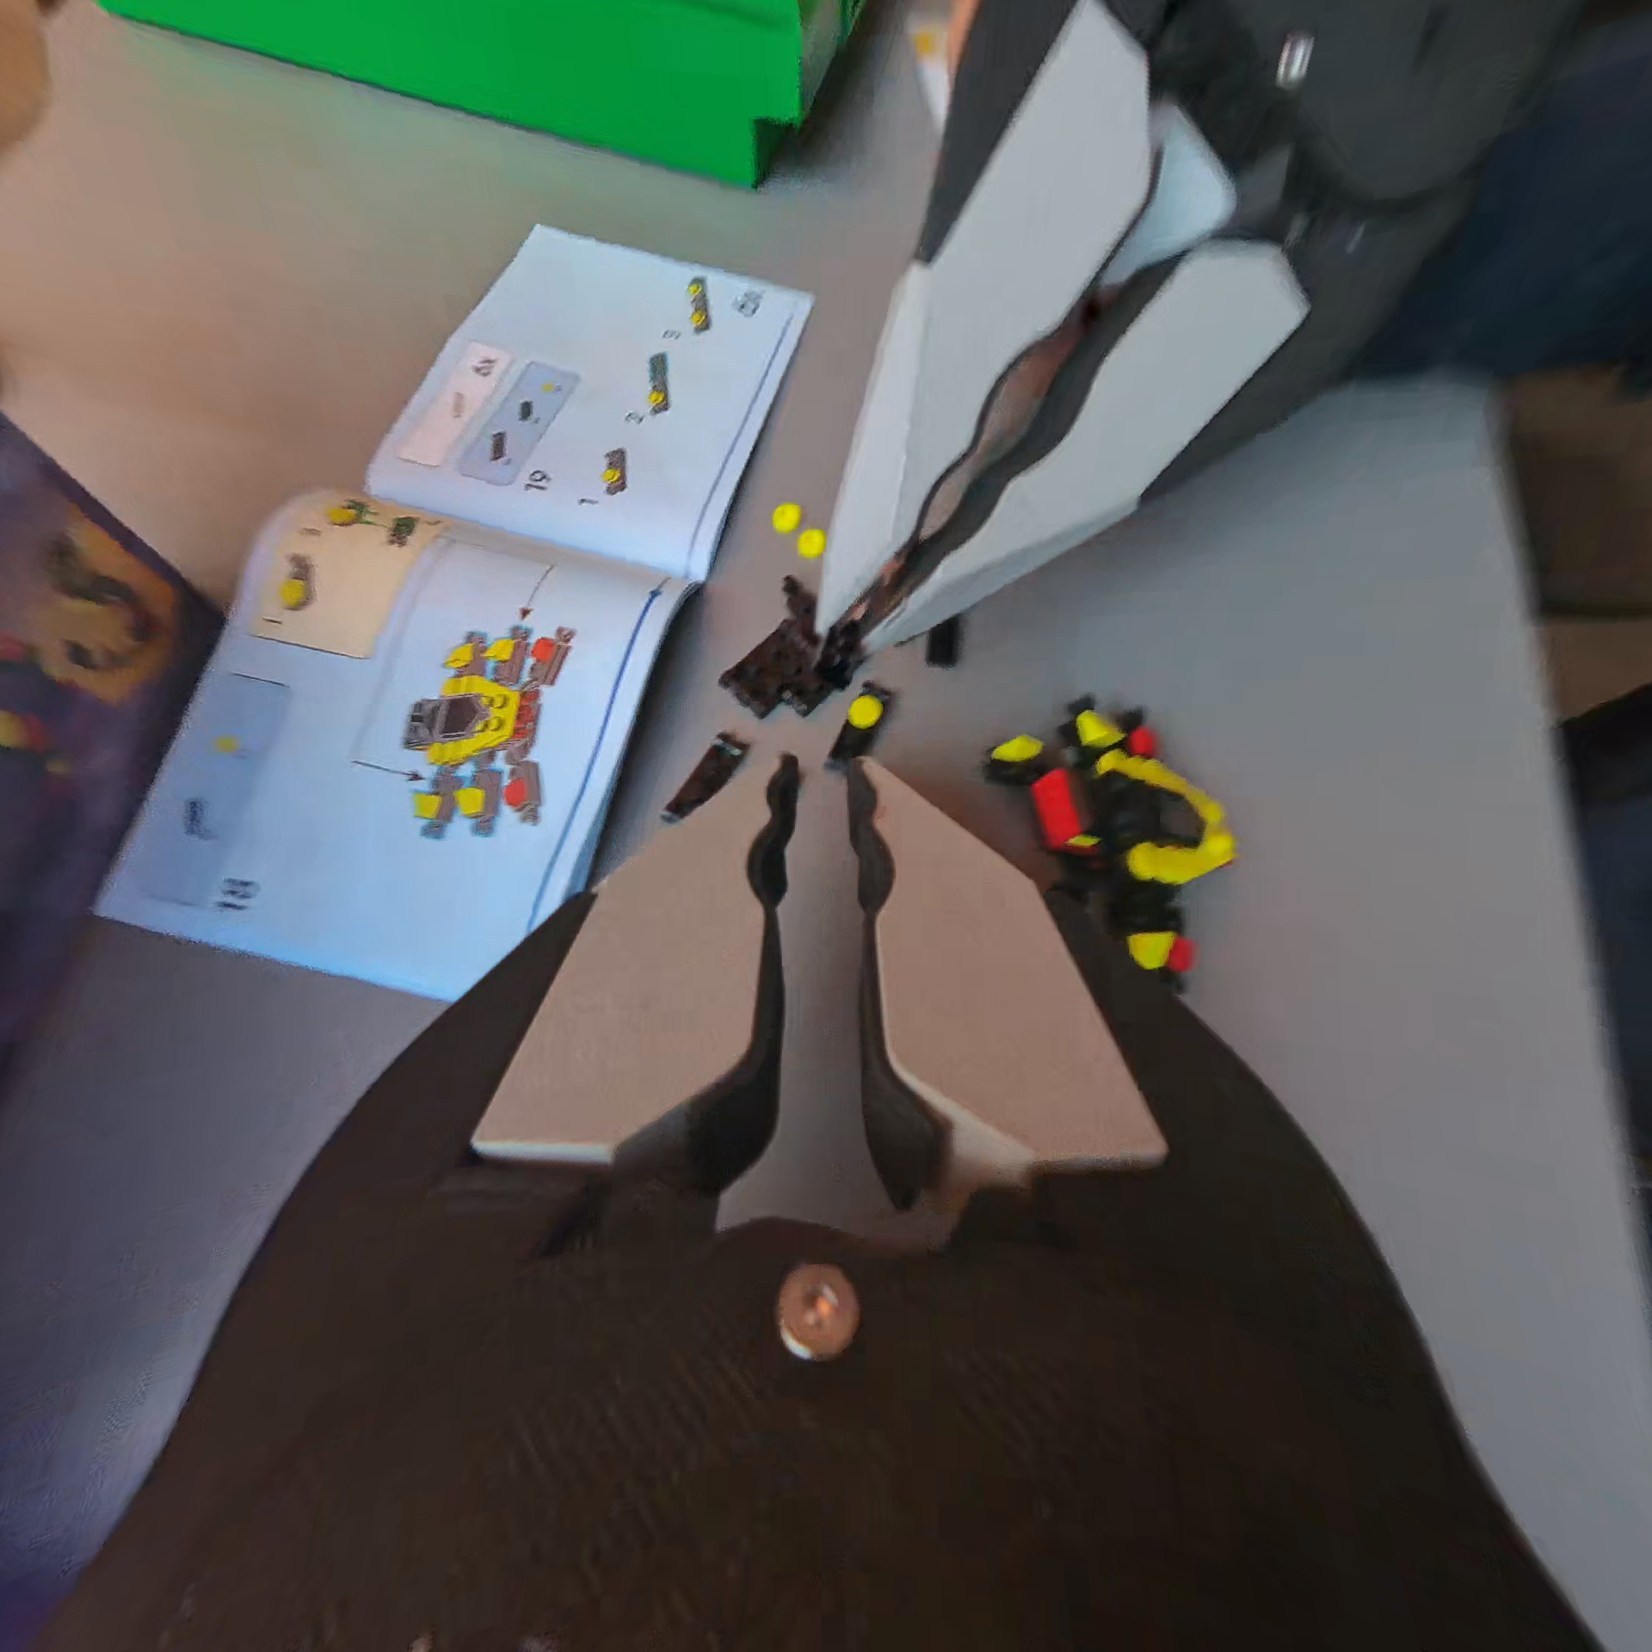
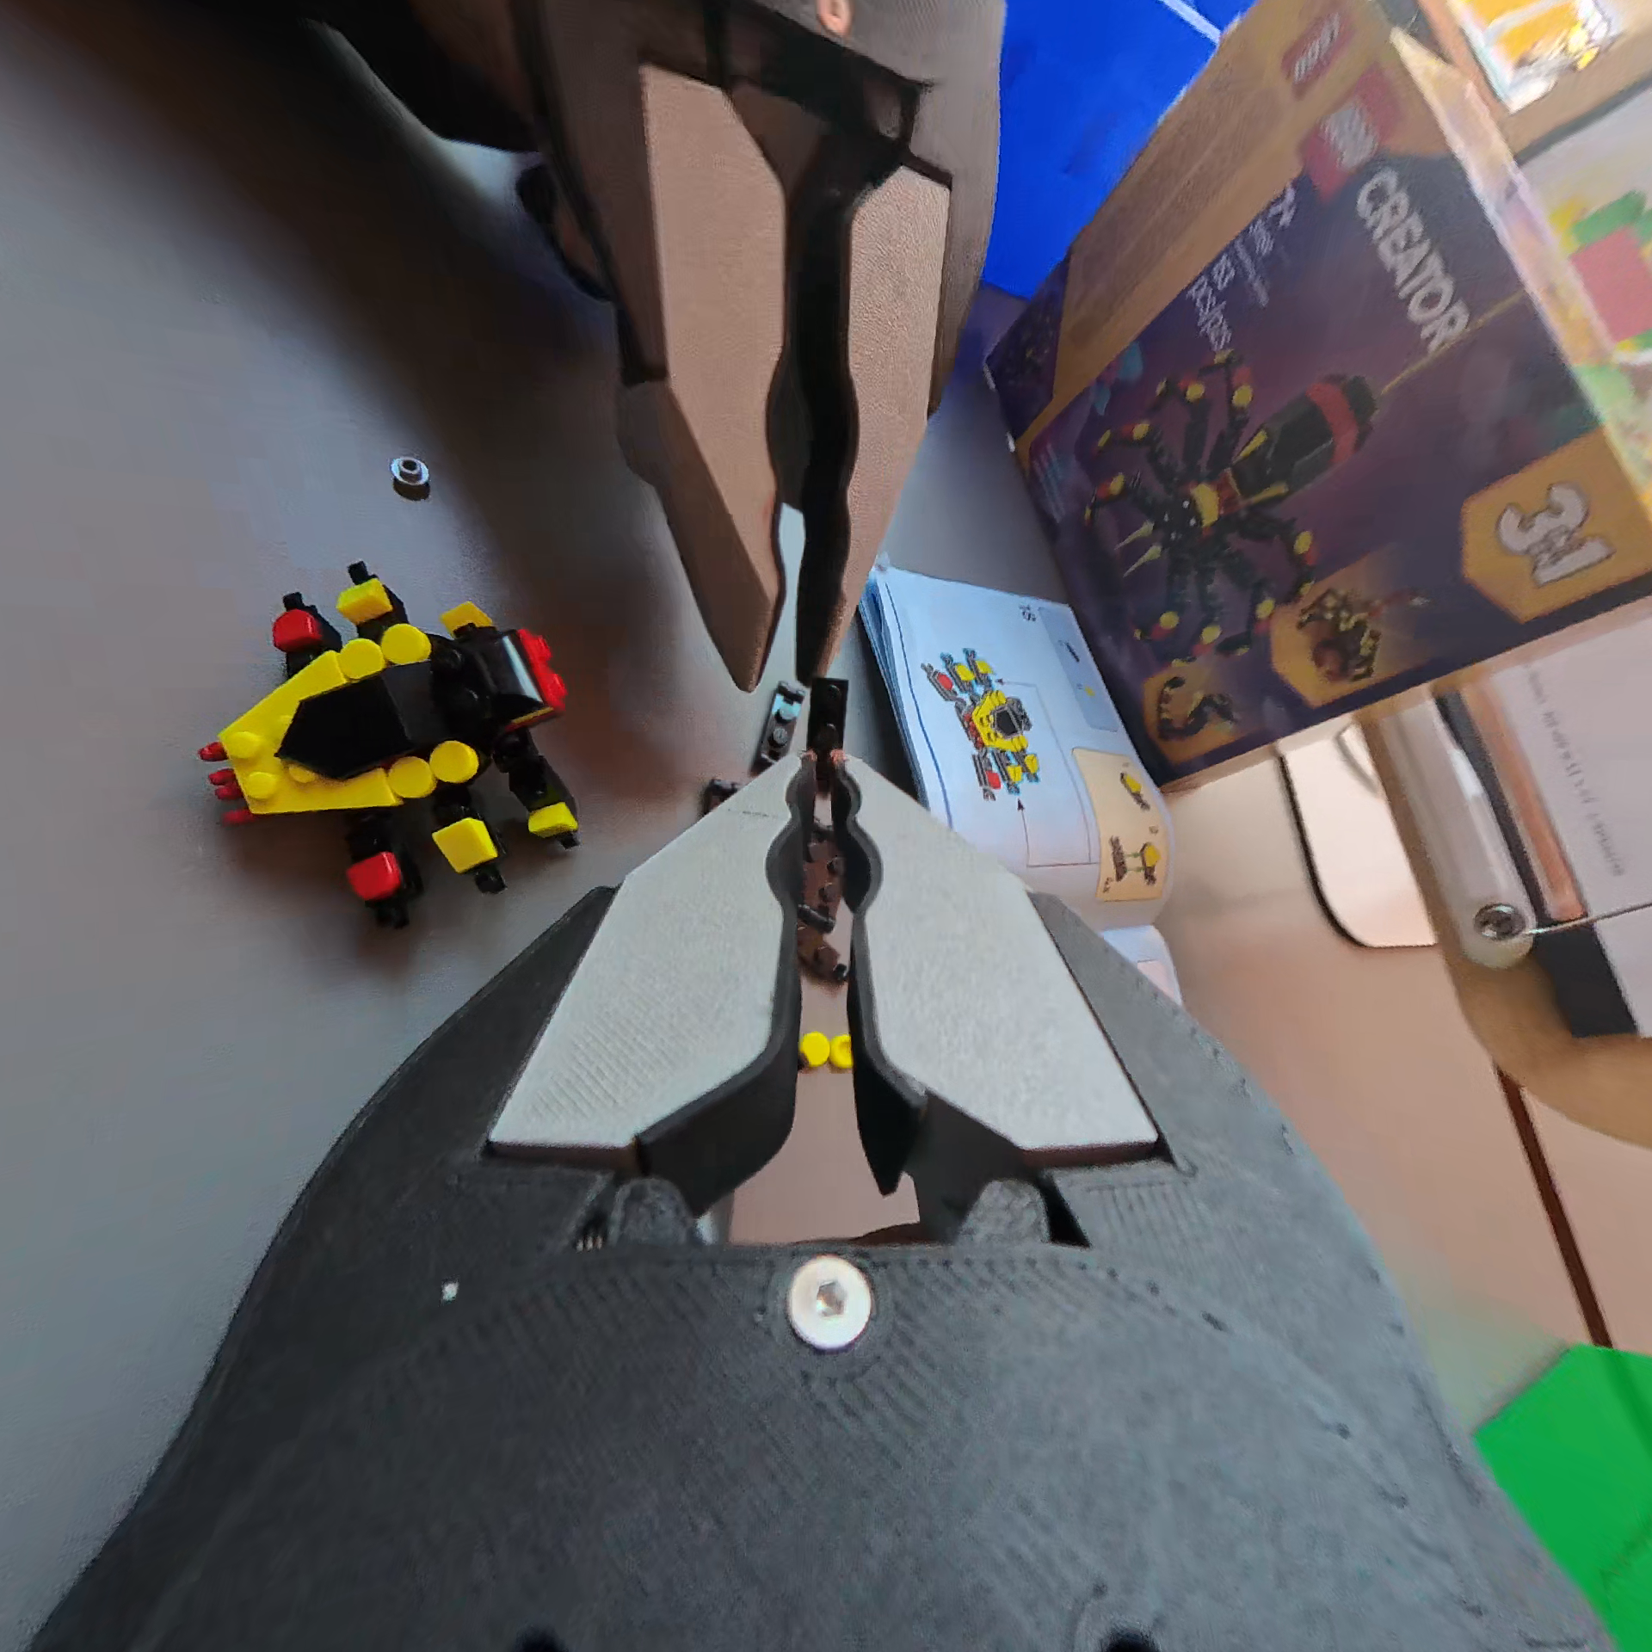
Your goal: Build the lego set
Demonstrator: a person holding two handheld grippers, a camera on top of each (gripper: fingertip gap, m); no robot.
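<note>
My right gripper (image 2: 822, 762) is shut on a small black plate (image 2: 829, 715) that sticks out past its tips, low over the grey table (image 2: 223, 313). In the left wrist view it (image 1: 845, 639) comes in from the upper right over a cluster of dark loose pieces (image 1: 773, 666). My left gripper (image 1: 822, 773) is empty, its jaws a narrow gap apart, just short of that cluster; it faces the right one tip to tip (image 2: 804, 666). The black, yellow and red model (image 2: 384, 724) lies on the table beside them (image 1: 1117, 831).
An open instruction booklet (image 1: 501, 626) lies left of the pieces (image 2: 1010, 742). The set's purple box (image 2: 1341, 402) stands behind it. Two yellow round tiles (image 1: 798, 529), a black slope (image 1: 706, 778), a black piece with a yellow stud (image 1: 863, 715), a clear round stud (image 2: 409, 472), a green block (image 1: 536, 71).
</note>
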